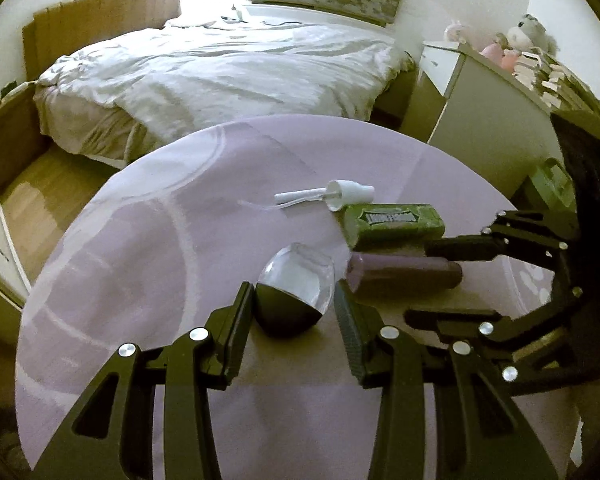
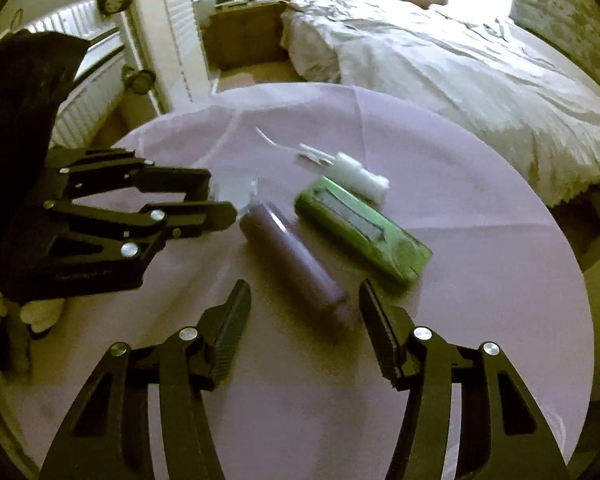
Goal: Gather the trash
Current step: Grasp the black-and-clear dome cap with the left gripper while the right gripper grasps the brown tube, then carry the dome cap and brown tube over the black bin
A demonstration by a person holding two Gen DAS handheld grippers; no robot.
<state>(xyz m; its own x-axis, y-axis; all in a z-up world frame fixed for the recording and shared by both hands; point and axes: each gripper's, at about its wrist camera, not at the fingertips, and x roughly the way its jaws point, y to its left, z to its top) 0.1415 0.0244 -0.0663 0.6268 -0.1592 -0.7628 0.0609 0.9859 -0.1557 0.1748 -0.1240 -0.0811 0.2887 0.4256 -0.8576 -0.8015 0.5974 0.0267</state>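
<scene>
Purple tube point(image 2: 296, 258) lies mid-surface, long axis running far-left to near-right, near end between the right gripper point(image 2: 304, 316) fingers, apart and not yet pressing; left gripper point(image 1: 294, 312) fingers flank the clear cup point(image 1: 296, 288) just beside it, contact unclear.

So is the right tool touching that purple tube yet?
Apart. The right wrist view shows the right tool open astride the purple tube, cloth visible between each finger and the tube.
</scene>
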